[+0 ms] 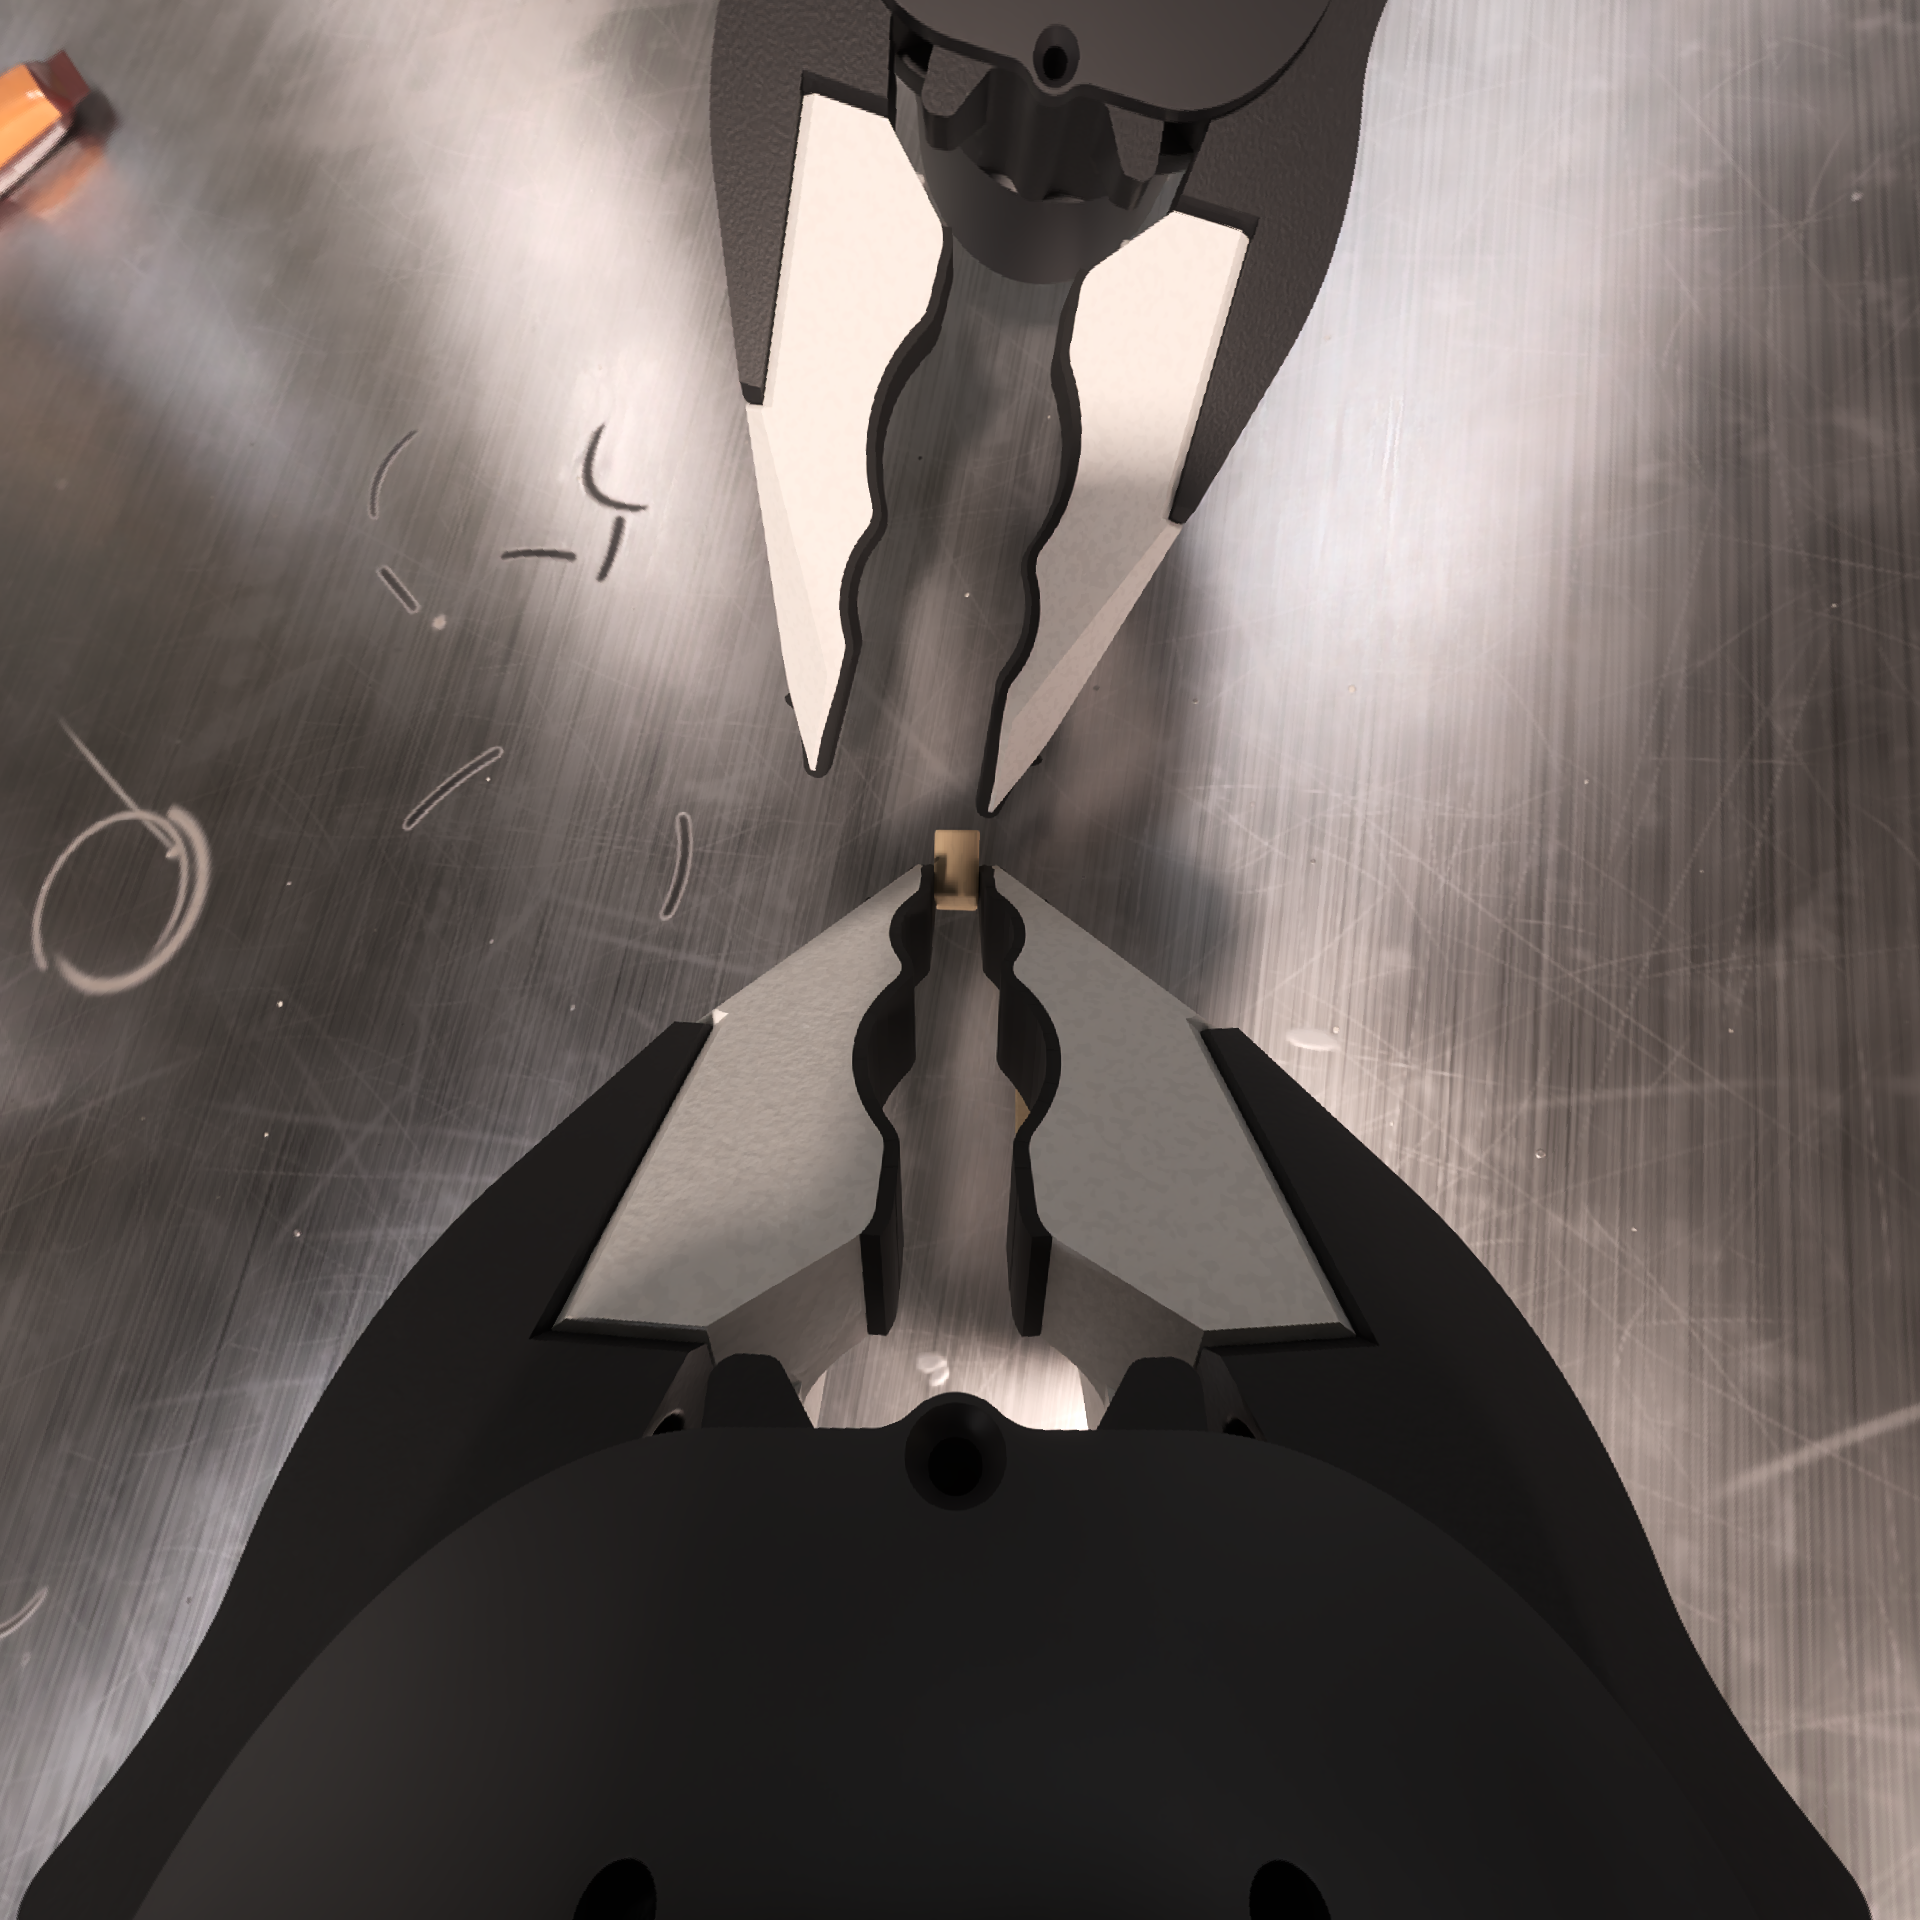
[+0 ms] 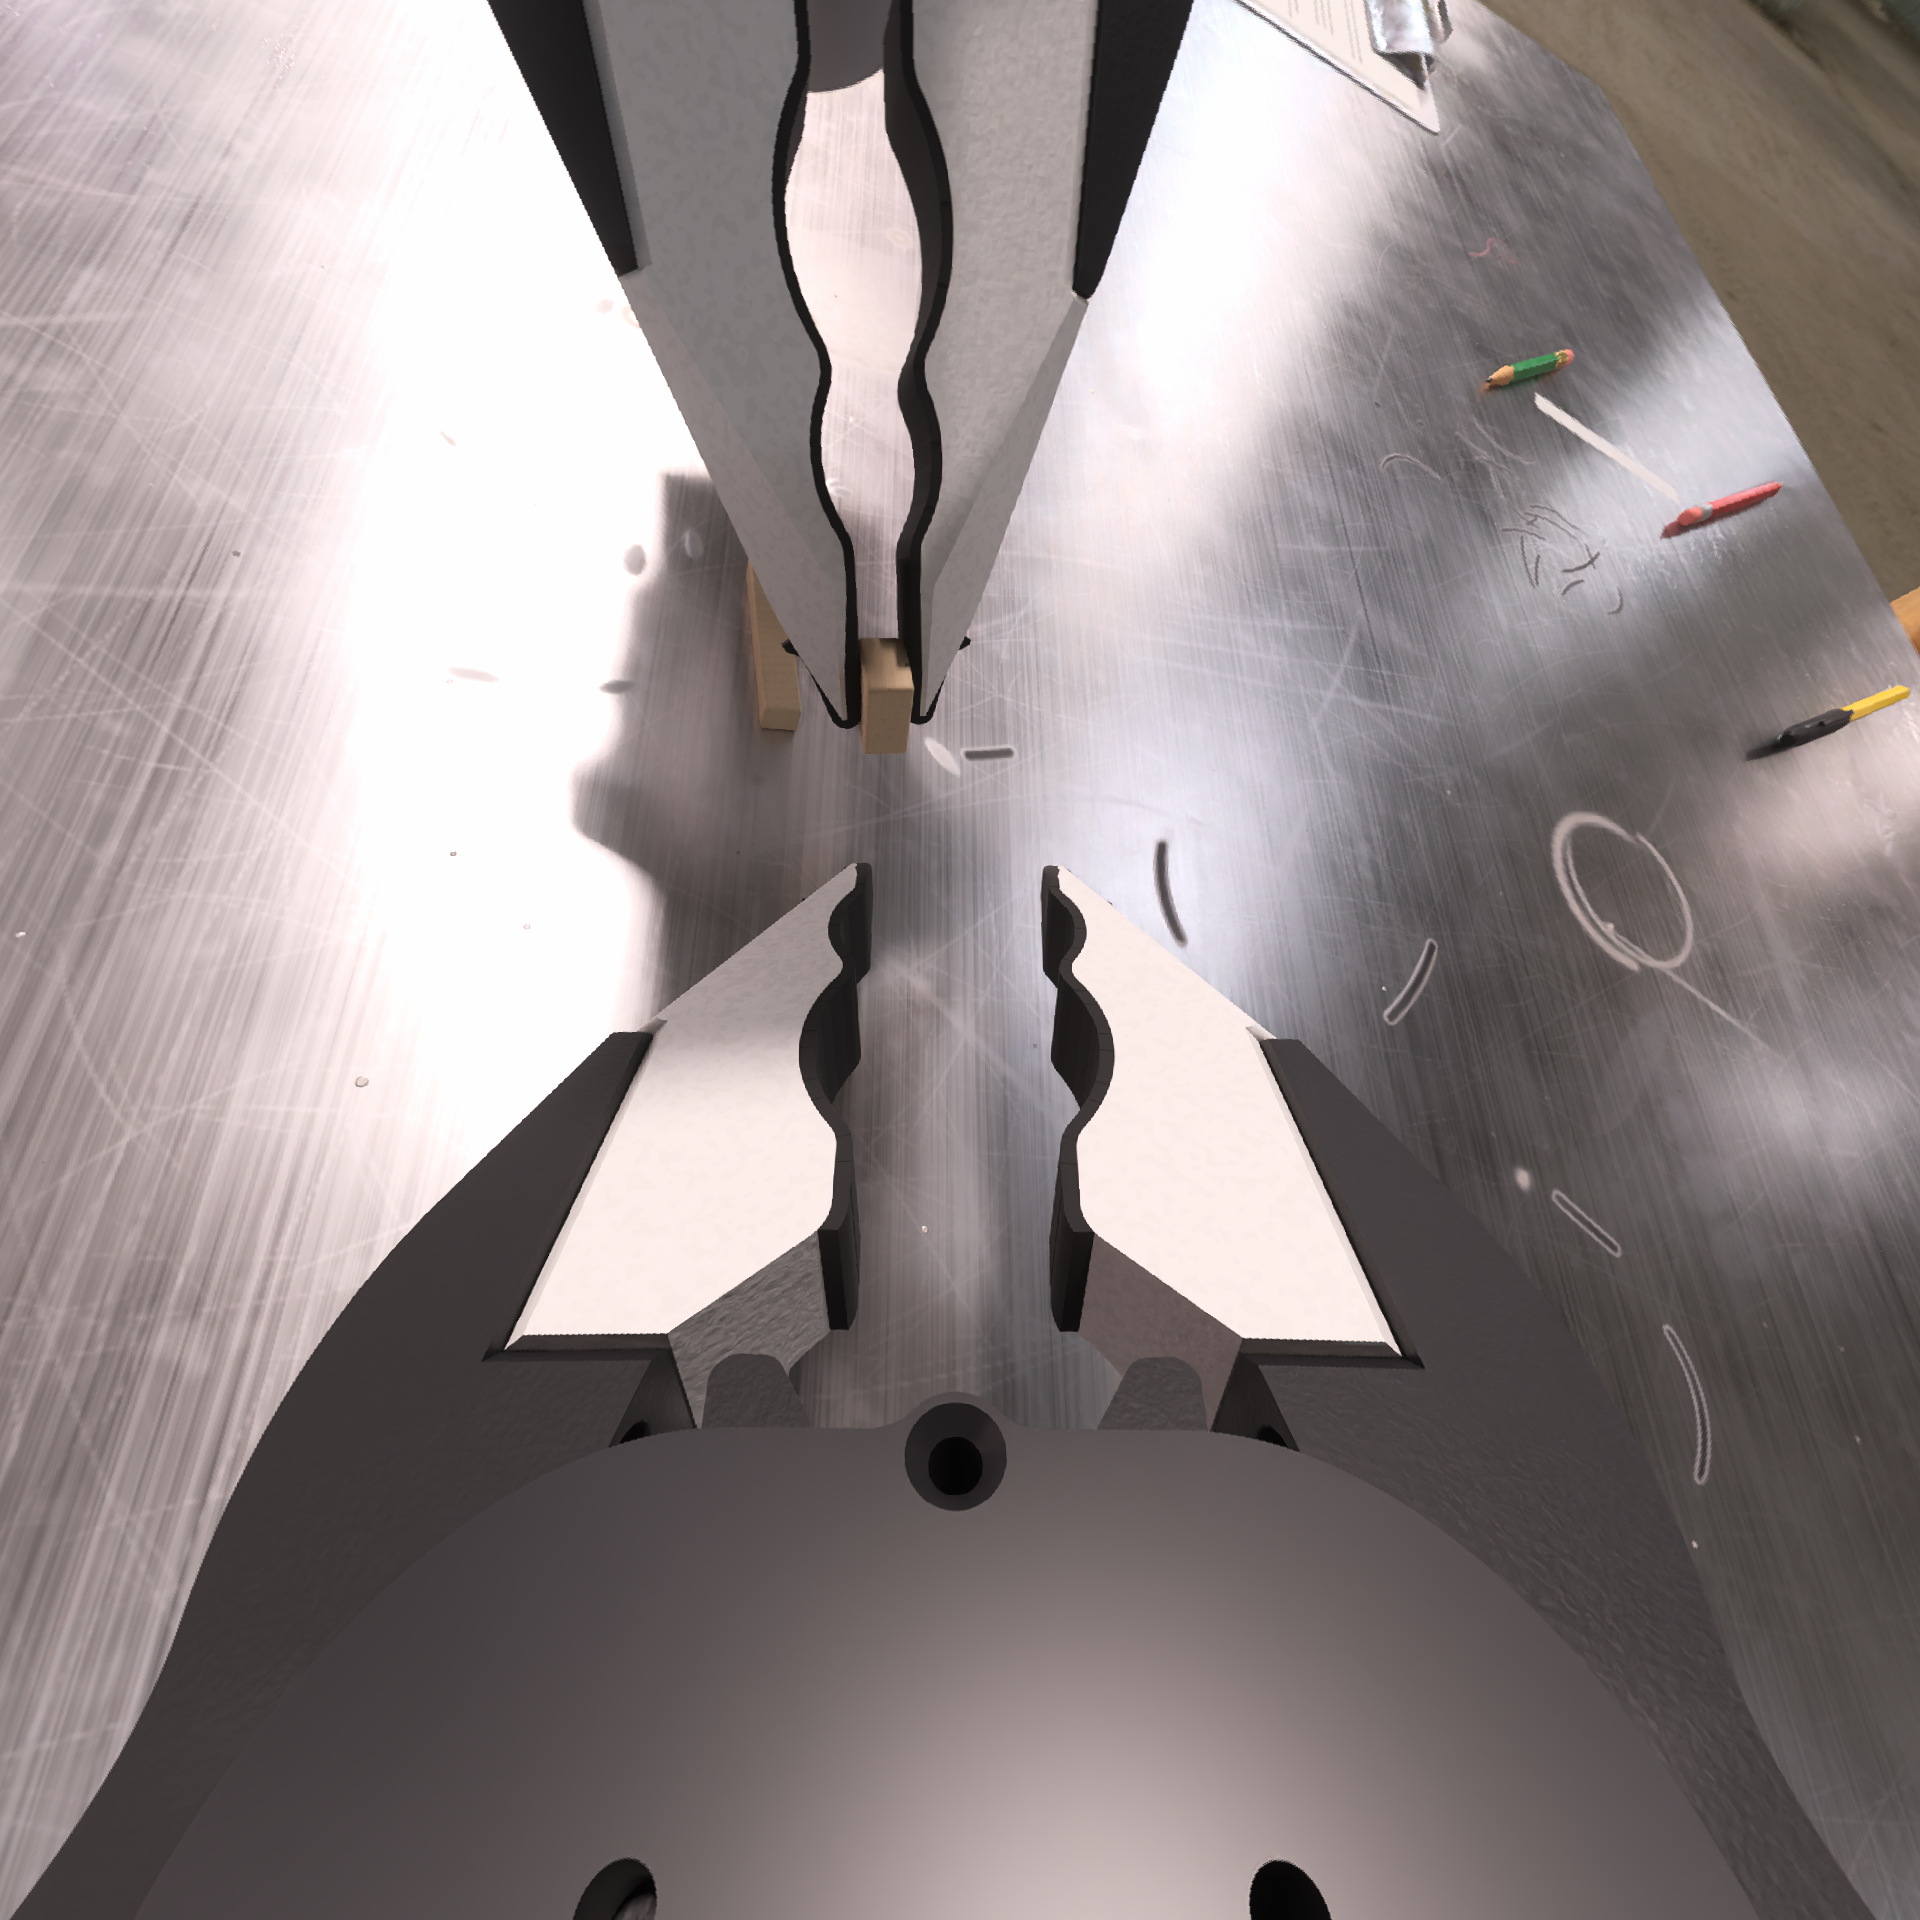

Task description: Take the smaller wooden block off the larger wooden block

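My left gripper (image 1: 956, 883) is shut on a small light wooden block (image 1: 954, 857) that pokes out past its fingertips. In the right wrist view the left gripper (image 2: 881, 717) comes in from the top with that block (image 2: 886, 701) pinched between its tips, low over the metal table. A second, longer-looking wooden block (image 2: 774, 675) stands just outside one of its fingers, partly hidden. I cannot tell whether the two blocks touch. My right gripper (image 2: 956, 878) is open and empty, pointing at the held block from a short distance. It also shows in the left wrist view (image 1: 902, 790).
The scratched metal table (image 2: 312, 727) ends at the right. Near that edge lie a green pencil (image 2: 1532, 371), a white stick (image 2: 1605, 447), a red crayon (image 2: 1725, 509) and a black-and-yellow cutter (image 2: 1834, 722). A clipboard (image 2: 1361, 62) is far right. An orange-brown object (image 1: 42, 135) lies far left.
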Available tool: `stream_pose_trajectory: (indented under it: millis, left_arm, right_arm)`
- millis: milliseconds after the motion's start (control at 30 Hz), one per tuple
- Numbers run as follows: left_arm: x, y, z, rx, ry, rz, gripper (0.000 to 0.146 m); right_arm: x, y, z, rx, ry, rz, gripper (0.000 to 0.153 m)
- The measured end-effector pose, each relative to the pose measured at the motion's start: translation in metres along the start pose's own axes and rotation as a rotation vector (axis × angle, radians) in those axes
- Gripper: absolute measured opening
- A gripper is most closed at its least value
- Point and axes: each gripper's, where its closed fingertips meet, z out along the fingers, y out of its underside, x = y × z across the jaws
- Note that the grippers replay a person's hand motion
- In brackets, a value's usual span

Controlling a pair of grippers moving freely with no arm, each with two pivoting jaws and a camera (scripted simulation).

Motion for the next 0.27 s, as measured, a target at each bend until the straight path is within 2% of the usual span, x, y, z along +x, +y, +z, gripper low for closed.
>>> stream_pose_trajectory:
  millis: [267]
  left_arm:
    - [0.0012,-0.0002,0.0009,-0.028,-0.06,-0.009,0.007]
  right_arm:
    - [0.0005,0.0002,-0.0001,-0.001,0.002,0.003,0.032]
